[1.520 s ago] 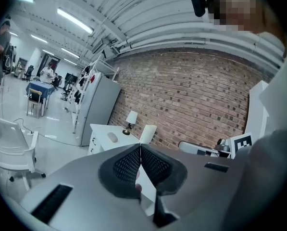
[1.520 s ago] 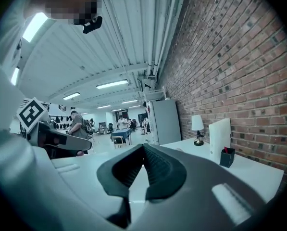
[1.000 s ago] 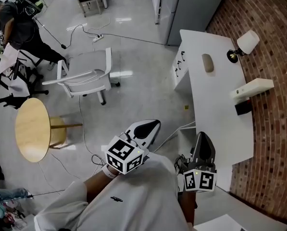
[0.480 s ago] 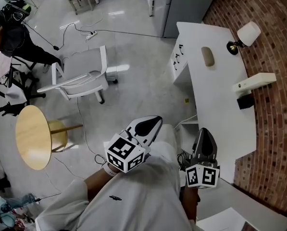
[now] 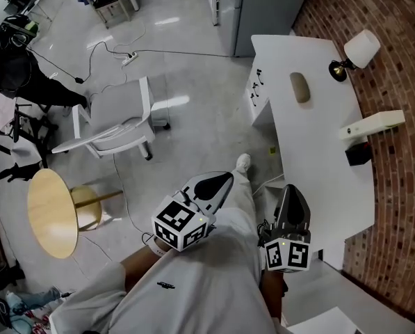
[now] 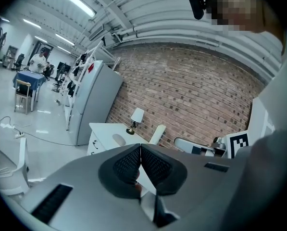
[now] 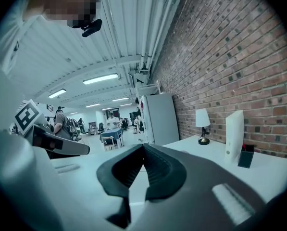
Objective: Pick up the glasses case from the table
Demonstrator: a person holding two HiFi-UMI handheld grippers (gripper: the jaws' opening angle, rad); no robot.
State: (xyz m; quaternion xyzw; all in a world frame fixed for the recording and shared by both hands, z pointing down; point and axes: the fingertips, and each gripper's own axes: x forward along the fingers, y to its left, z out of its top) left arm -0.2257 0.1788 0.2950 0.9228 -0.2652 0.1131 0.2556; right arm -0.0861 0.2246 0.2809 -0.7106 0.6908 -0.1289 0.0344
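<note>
The glasses case (image 5: 299, 88) is a tan oval lying on the far part of the white table (image 5: 318, 158), which runs along the brick wall. In the left gripper view the glasses case (image 6: 119, 139) shows small, far ahead on the table (image 6: 102, 129). My left gripper (image 5: 214, 184) hangs over the floor, left of the table, its jaws shut and empty (image 6: 140, 146). At the table's near corner my right gripper (image 5: 292, 207) is shut with nothing in it (image 7: 143, 146). Both stay well short of the case.
On the table stand a lamp (image 5: 360, 51), a white box (image 5: 372, 125) and a small black item (image 5: 358, 153). A white chair (image 5: 117, 117), a round wooden table (image 5: 51, 211) and floor cables (image 5: 124, 58) lie left. A grey cabinet (image 5: 263, 5) stands behind the table.
Both grippers have come forward towards the table, which now sits nearer in the head view. A shoe has come into view on the floor ahead. Both jaws stay shut.
</note>
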